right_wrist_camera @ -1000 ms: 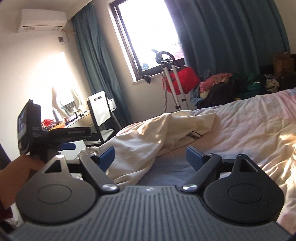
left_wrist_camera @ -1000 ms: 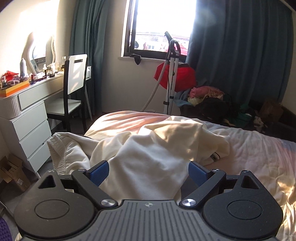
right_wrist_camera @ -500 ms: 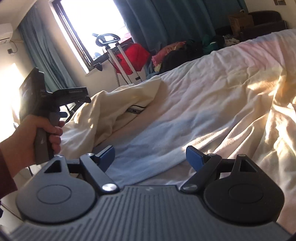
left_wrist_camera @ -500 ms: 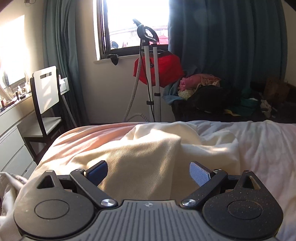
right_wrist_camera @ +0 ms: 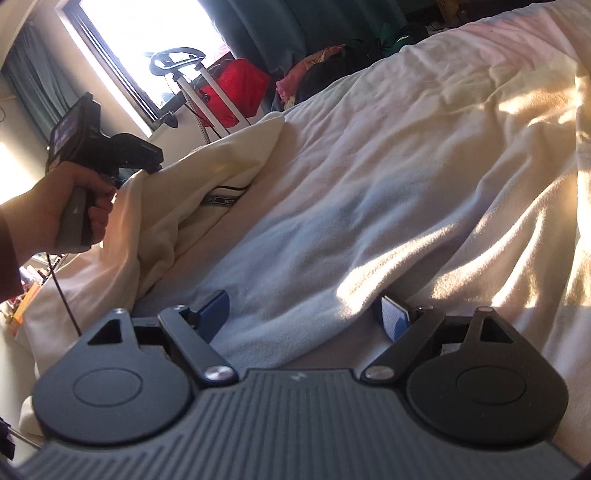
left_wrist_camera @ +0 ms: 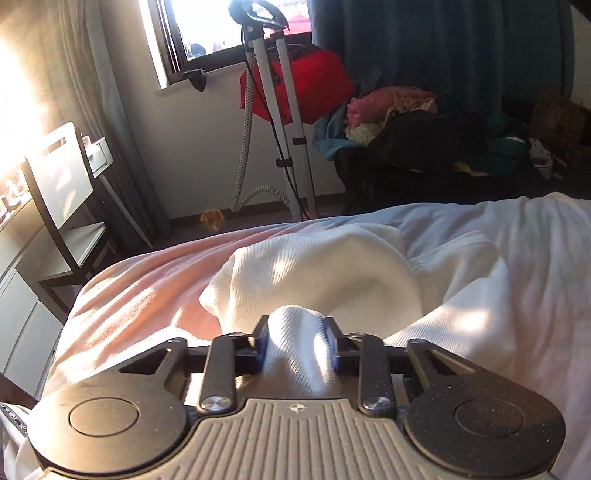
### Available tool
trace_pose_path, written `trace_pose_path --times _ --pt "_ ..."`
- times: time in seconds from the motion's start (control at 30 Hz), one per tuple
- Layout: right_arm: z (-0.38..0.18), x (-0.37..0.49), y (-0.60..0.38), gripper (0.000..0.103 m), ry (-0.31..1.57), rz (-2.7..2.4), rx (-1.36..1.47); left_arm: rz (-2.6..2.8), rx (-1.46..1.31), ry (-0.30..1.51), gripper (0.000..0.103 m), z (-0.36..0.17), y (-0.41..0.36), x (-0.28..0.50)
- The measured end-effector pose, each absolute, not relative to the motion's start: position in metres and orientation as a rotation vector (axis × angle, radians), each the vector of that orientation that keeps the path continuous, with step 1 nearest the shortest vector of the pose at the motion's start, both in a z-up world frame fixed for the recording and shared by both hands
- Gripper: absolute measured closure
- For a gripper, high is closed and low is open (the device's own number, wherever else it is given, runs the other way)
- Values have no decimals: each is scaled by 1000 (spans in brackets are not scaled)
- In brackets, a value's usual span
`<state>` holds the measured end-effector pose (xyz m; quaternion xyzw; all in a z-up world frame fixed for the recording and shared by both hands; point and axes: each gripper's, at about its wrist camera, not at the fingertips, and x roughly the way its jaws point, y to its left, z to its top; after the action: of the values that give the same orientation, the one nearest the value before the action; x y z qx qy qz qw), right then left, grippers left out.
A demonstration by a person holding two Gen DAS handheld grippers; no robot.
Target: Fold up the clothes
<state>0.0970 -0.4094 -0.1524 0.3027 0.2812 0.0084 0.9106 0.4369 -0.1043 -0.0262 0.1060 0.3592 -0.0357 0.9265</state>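
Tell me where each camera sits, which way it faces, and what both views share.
Left wrist: rides the left claw, facing across the bed toward the window; its fingers pinch the cream garment.
Right wrist: rides the right claw, open just above the bedsheet, looking along the bed; the person's left hand shows.
Shared: cream garment, garment steamer, window.

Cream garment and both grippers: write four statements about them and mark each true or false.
1. The left gripper is shut on a fold of the cream garment. True.
2. The right gripper also clamps the garment. False: it is open over the bedsheet.
3. The garment lies on a wooden table. False: it lies on the bed.
4. A red bag hangs by the window. True.
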Motion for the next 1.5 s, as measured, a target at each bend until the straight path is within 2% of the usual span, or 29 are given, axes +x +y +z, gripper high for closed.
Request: trace_pose_path --times 0.07,0.23,0.4,0.5,0.67,1.03,1.13,1.23,1.3,1.4,1.5 --pt "-151 94 -412 16 575 22 646 -99 180 709 87 -12 -95 409" --pt "-139 82 -411 17 547 10 645 -183 119 627 90 18 -71 307" --pt "-119 63 -405 17 485 5 586 -269 39 612 90 17 -33 197" --pt "-109 50 -401 17 440 15 569 -302 -26 614 91 -2 -13 147" --pt "-100 32 -398 17 404 59 591 -325 -45 601 91 -26 3 93" --pt "-103 6 -402 17 375 146 755 -358 -93 504 89 0 18 21" --pt "-109 10 -403 20 392 156 805 -363 -127 489 79 6 26 10" --pt "-116 25 -403 21 433 167 863 -367 -155 484 60 10 37 10" --pt "-120 42 -401 21 462 166 881 -347 -156 487 37 8 44 13" --pt "-127 71 -399 21 481 141 908 -298 -113 484 25 0 47 25" --pt "-137 104 -397 21 497 98 922 -294 -96 480 21 -13 55 36"
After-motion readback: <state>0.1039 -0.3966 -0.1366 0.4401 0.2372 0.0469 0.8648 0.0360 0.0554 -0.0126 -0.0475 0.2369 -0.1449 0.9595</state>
